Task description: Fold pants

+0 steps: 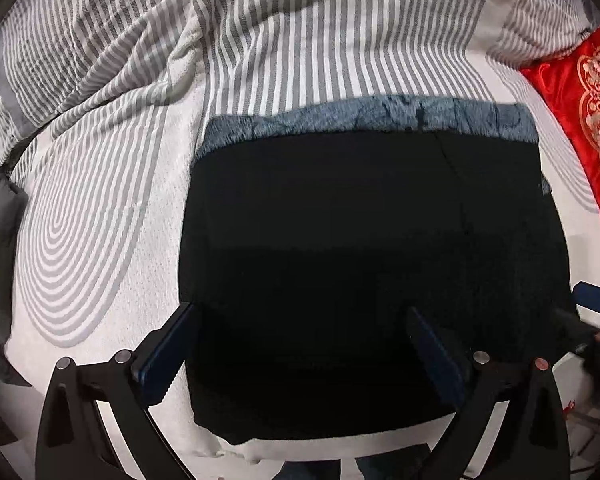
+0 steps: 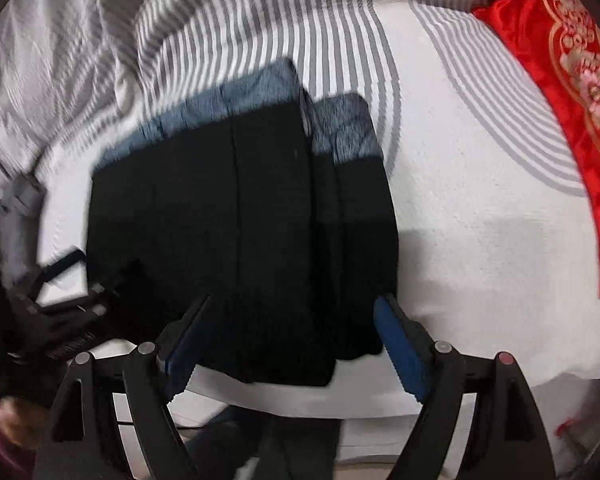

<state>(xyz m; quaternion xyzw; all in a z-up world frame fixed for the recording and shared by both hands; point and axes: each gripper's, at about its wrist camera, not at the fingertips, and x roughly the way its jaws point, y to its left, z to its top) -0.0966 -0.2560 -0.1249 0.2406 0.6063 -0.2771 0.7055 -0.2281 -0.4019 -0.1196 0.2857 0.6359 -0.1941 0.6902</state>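
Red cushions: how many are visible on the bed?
1. The red cushion lies at the bed's right edge, right of the folded pants. Others may be outside view.

Black folded pants point(image 2: 240, 216) with a blue-grey lining lie on a white, grey-striped bedspread point(image 2: 480, 220), the right gripper point(image 2: 292, 312) spread wide above their near edge.

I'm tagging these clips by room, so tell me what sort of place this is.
Most likely a bedroom at home. The black pants lie folded on a bed with a white quilted mattress, a rumpled grey-striped sheet sits behind them, and a red embroidered pillow rests at the right.
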